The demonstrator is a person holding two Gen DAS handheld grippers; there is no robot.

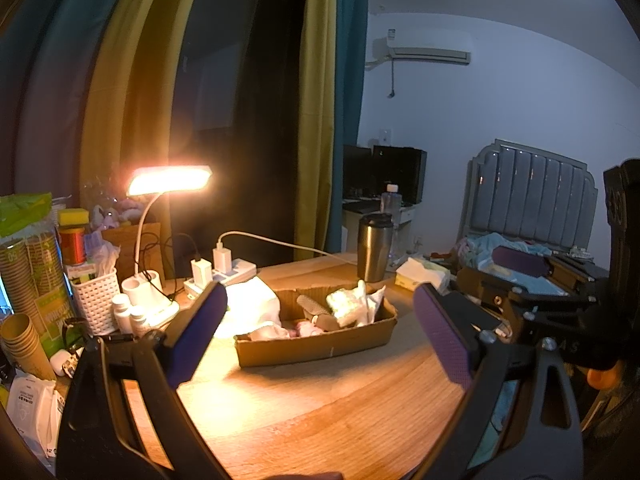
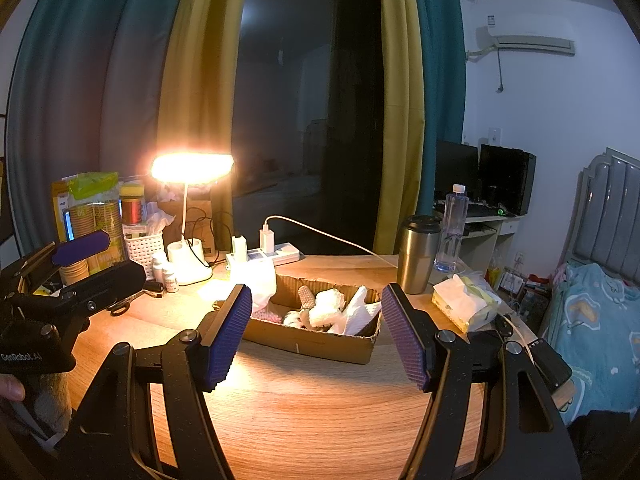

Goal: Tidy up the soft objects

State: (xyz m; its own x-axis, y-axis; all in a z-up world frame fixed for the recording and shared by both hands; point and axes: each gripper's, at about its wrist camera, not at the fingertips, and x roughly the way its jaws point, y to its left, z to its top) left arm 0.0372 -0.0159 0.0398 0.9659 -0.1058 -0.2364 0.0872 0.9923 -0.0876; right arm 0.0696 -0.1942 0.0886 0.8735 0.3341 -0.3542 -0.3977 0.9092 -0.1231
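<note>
Hovering above the wooden table [image 1: 320, 412], the left gripper [image 1: 320, 336] gapes wide with nothing between its purple pads; beyond it a shallow cardboard box [image 1: 320, 346] sits lamp-lit, heaped with crumpled white and pinkish soft objects [image 1: 348, 306]. From the right wrist, the right gripper [image 2: 316, 334] is likewise spread and empty; the box [image 2: 316, 344] lies just ahead, its soft objects [image 2: 332, 310] rumpled, a white cloth [image 2: 260, 280] draped over its left end.
</note>
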